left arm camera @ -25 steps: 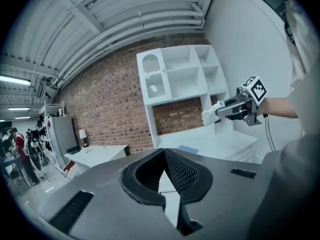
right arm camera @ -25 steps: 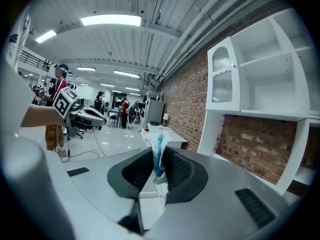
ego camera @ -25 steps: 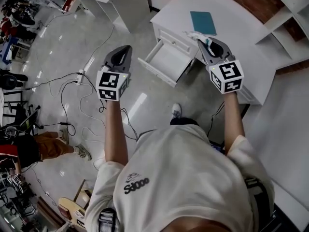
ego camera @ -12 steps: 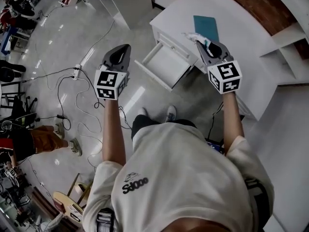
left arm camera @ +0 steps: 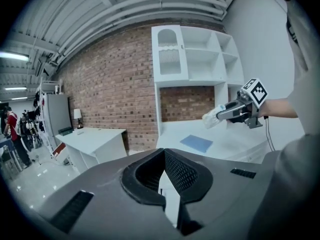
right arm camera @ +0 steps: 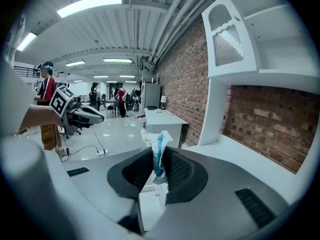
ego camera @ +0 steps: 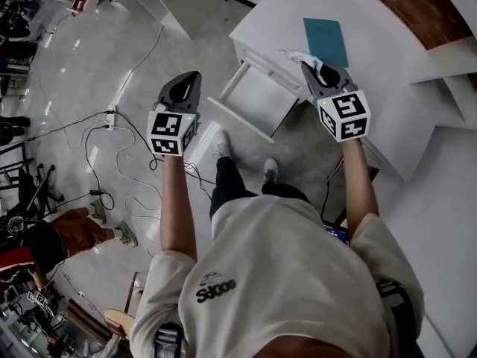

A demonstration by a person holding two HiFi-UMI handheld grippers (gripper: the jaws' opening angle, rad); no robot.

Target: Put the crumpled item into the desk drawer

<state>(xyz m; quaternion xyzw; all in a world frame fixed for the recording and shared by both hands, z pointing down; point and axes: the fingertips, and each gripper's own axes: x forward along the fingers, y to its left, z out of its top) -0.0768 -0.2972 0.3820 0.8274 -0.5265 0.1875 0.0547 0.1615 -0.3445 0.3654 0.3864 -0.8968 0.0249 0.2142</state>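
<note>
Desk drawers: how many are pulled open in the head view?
1. The open drawer sticks out from the front of the white desk, just left of the right gripper. Closed drawers beside it may be hidden under the desk top.

The drawer [ego camera: 252,99] stood pulled out from the front edge of the desk [ego camera: 387,103], its mouth facing up and its bare white bottom showing. Your right gripper [ego camera: 308,67] hung over that front edge, just beside the drawer's right side, with open air between them. A flat blue booklet [ego camera: 326,42] lay farther back on the desktop. A shelf unit [left arm camera: 195,54] walled off the back edge. Your shoes [ego camera: 223,143] stood on the floor near the drawer's front. Cables [ego camera: 104,136] trailed across the floor to your left, and a second desk [ego camera: 190,10] stood beyond the drawer.
</note>
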